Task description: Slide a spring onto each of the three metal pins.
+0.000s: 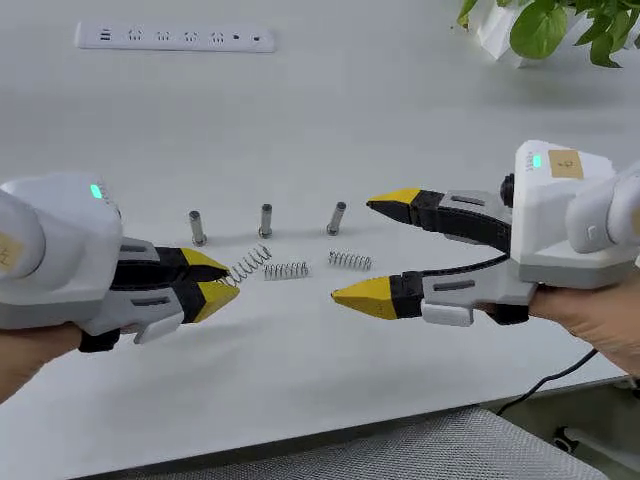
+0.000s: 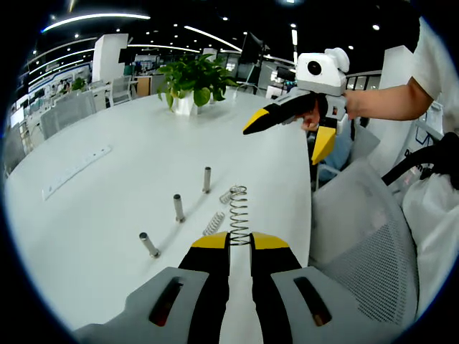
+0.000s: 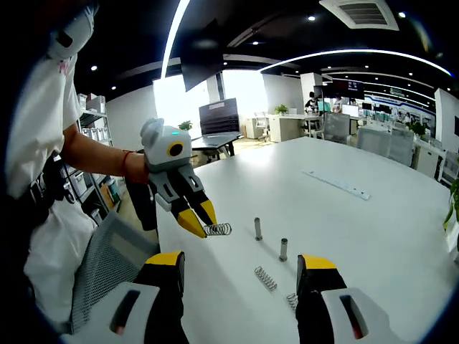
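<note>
Looking at the white table, how far is the task, do you think? asks the first.

Not far, answers the second. I judge that nothing is finished. All three pins are bare, so three springs remain to be put on.

And the grippers?

The right gripper is spread wide and has nothing between its jaws. It hangs over the table at the right end of the row. The left gripper is closed on one end of a spring, and the rest sticks out past the yellow tips toward the pins.

Where do the pins stand?

Upright in one row, apart from each other: the left pin, the middle pin and the right pin.

And the springs?

The held spring is lifted off the table, as the right gripper view shows. It is in front of the left pin and the middle pin, near them but touching neither. The second spring lies flat just beside it, in front of the middle pin. The third spring lies flat in front of the right pin. In the head view it appears between the open tips of the right gripper, which does not touch it.
</note>
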A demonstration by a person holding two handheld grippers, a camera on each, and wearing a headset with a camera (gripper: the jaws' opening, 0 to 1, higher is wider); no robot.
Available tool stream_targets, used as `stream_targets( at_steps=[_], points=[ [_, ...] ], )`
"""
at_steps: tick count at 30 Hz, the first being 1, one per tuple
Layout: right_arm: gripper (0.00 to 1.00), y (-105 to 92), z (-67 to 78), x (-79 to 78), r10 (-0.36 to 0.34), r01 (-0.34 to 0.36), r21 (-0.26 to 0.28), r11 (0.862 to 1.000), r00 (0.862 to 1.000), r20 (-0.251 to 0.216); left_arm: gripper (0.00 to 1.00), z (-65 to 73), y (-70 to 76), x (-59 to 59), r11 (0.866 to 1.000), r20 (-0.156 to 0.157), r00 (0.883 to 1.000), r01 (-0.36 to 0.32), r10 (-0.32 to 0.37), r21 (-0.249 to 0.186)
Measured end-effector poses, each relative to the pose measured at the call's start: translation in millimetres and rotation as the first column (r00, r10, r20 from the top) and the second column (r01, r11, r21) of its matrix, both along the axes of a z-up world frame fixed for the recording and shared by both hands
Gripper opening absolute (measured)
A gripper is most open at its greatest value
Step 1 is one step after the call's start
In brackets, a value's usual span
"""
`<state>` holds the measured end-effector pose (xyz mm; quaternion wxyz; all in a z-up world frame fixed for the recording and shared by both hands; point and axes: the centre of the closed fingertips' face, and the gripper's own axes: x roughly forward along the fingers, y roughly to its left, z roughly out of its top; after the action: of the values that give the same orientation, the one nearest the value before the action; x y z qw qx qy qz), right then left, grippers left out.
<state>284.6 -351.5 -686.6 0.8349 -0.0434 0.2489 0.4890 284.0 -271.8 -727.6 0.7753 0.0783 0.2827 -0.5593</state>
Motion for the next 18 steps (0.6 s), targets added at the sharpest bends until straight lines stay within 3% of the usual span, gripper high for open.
stream_targets(
  at_steps=[8,13,18],
  points=[
    [0.54,17.4,18.6,0.3,-0.032,0.037,0.125,0.992,0.999,-0.043,0.07,21.1,-7.1,0.3,0.995,0.019,1.0,-0.013,0.015,-0.095],
    [0.48,27.3,31.2,3.9,-0.067,0.088,0.234,0.968,0.993,-0.094,0.07,34.4,-11.4,-0.2,0.989,0.03,0.999,-0.008,0.013,-0.145],
    [0.42,33.1,35.8,4.6,-0.073,0.104,0.281,0.954,0.99,-0.119,0.07,46.8,-13.5,1.2,0.98,0.031,0.999,-0.018,0.025,-0.201]
  ],
)
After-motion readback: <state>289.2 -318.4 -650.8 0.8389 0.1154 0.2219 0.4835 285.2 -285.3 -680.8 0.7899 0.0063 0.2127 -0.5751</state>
